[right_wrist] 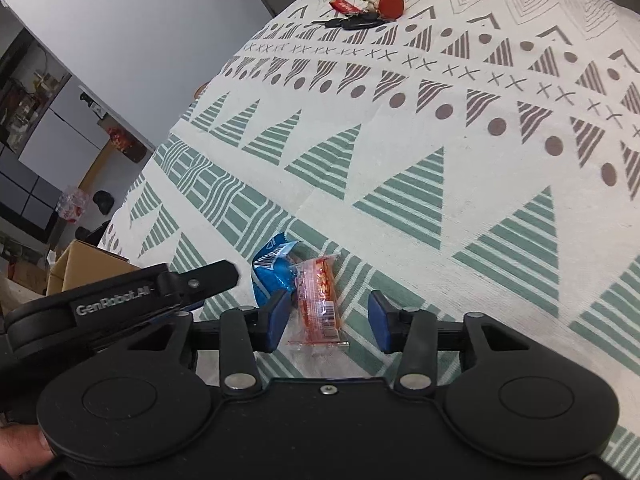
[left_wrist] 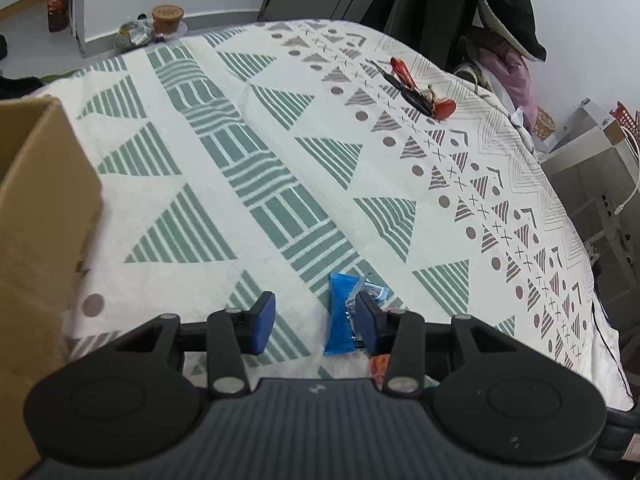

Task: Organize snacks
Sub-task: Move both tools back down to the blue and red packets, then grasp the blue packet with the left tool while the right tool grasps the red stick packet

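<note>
Now both grippers are hovering over two snacks lying side by side on the patterned table: the left gripper point(left_wrist: 316, 322), jaws released, is straddling the blue packet point(left_wrist: 340, 312), the right gripper point(right_wrist: 329, 322), jaws released, the orange packet point(right_wrist: 320, 304), and each should be centring before clenching.

Patterned tablecloth point(right_wrist: 460, 128), snacks point(right_wrist: 320, 300), keys point(right_wrist: 360, 22), perhaps box point(left_wrist: 36, 240)

The left gripper point(left_wrist: 316, 322) hangs low over a patterned tablecloth point(left_wrist: 280, 152), its blue pads apart. A blue snack packet point(left_wrist: 340, 312) lies on the cloth between them, against the right pad point(left_wrist: 366, 322), with clear space beside the left one. A cardboard box point(left_wrist: 40, 240) stands at the left. Far across the table lies a bunch of keys with red tags point(left_wrist: 416, 90).
</note>
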A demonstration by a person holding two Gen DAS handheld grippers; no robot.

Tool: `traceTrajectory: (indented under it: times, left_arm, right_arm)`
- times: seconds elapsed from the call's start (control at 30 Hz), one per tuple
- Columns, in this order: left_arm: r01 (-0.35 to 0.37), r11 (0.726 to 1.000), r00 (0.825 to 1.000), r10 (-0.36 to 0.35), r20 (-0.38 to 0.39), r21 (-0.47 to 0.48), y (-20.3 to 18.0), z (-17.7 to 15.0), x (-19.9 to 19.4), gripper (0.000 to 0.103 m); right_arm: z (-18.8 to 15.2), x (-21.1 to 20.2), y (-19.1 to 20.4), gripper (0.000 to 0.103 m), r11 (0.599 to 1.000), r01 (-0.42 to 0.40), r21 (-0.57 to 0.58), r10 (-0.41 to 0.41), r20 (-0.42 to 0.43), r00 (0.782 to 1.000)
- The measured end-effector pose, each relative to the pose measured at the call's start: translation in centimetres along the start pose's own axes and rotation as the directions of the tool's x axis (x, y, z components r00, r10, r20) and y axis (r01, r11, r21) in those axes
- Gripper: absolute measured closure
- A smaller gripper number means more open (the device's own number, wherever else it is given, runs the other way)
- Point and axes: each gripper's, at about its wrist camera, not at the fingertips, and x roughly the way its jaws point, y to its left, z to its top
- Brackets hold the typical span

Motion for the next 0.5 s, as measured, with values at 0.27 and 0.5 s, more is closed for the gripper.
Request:
traceTrajectory:
  times: [0.27,0.5]
  left_arm:
    - [0.030,1.000,0.999,-0.029,-0.031,0.006,-0.9,0.2,2.2,0.060]
    - [0.046,0.999,0.997,-0.045,-0.063,0.014,-1.6,0.0,3.8,0.060]
  right_arm:
    - [0.0,1.2,0.0,0.076,1.000,-0.007,-0.019,0.007,-0.032,0.999]
    - [0.2,0.6,-1.1,0.076,0.999,0.040,0.025,-0.040,0.004,0.999]
